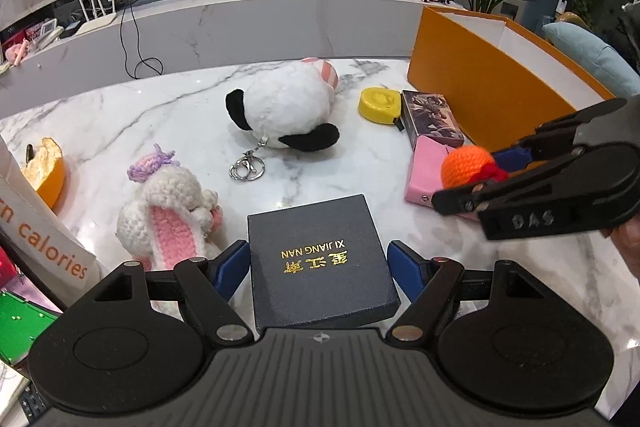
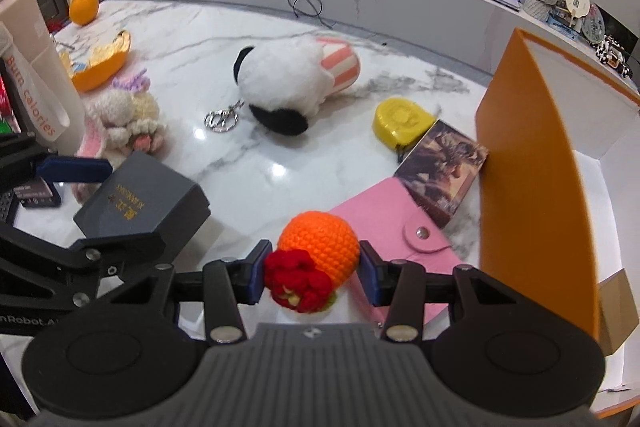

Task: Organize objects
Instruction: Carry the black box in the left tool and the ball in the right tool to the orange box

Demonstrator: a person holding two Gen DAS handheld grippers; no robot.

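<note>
My left gripper is shut on a dark blue gift box with gold lettering, held above the marble table; the box also shows in the right wrist view. My right gripper is shut on an orange crochet ball with a red flower, also visible in the left wrist view. On the table lie a white plush with black ears, a crochet bunny, a yellow tape measure, a card box and a pink pouch.
An open orange box stands at the right, with a white inside. A key ring hangs off the plush. An orange peel half and a white bottle are at the left. A marble counter runs behind.
</note>
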